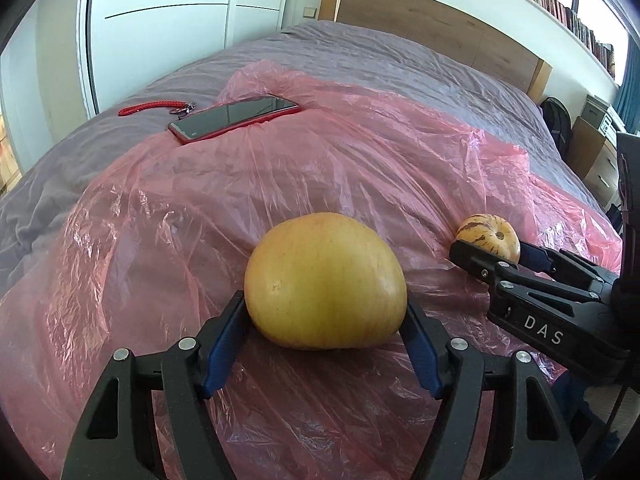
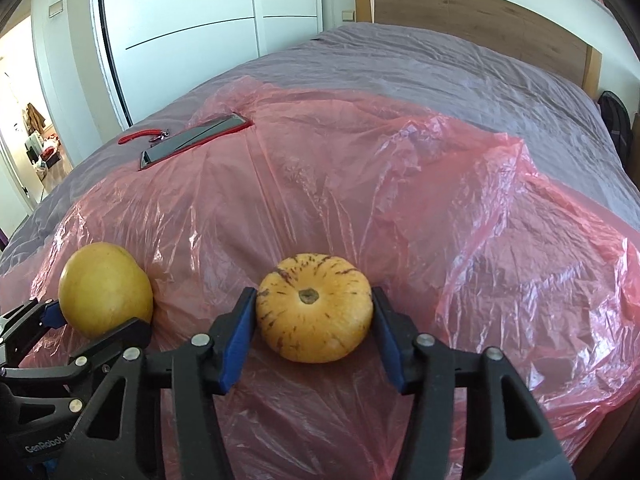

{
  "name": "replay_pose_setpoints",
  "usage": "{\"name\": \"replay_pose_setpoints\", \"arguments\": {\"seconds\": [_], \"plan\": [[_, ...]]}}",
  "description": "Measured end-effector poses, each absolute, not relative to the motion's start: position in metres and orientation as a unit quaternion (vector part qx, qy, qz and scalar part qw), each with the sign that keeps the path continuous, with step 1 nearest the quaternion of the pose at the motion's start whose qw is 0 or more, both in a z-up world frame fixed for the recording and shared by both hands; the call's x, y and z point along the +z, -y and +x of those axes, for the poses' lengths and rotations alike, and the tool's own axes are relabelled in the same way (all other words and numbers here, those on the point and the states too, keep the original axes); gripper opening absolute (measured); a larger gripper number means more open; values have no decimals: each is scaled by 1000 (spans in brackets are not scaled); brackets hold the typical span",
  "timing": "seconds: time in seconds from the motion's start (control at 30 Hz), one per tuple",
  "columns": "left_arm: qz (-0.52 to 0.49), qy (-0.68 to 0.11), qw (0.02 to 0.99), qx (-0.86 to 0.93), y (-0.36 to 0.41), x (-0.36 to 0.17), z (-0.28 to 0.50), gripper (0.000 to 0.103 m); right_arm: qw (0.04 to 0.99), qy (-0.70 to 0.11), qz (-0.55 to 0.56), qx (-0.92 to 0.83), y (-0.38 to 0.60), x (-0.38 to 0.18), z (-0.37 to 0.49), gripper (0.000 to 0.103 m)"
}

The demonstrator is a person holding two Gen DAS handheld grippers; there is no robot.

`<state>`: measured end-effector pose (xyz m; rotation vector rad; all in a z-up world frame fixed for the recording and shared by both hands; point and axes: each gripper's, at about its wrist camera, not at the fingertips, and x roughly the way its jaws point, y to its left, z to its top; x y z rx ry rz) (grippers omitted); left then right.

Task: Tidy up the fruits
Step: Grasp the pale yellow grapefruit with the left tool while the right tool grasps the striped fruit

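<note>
Apple (image 1: 325,282) lay on pink plastic sheet (image 1: 320,152), clamped by left gripper (image 1: 326,316). Striped fruit (image 2: 314,307) nearby, clamped by right gripper (image 2: 314,320). Risked slipping from pads on slick, round skin; sheet possibly dragged along.

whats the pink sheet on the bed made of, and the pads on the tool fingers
Pink sheet: thin translucent plastic film, glossy; it crinkles, glints, and lets the grey bedcover show through. Pads on the right tool: matte blue, probably rubber or soft plastic; the look leaves it open.
</note>
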<state>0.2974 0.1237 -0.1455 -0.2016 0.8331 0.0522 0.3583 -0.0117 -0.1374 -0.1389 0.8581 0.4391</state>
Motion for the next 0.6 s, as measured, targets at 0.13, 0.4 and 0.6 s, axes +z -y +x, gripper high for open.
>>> {"name": "replay_pose_setpoints", "arguments": {"seconds": [0.13, 0.4, 0.6], "plan": [[-106, -394, 913, 25, -127, -144, 293, 67, 886, -408, -63, 211, 14, -135, 357, 61], [-87, -376, 922, 27, -120, -136, 286, 67, 891, -400, -47, 209, 24, -118, 345, 61], [-77, -369, 926, 29, -115, -125, 279, 67, 895, -391, -43, 211, 32, -95, 323, 61]]}}
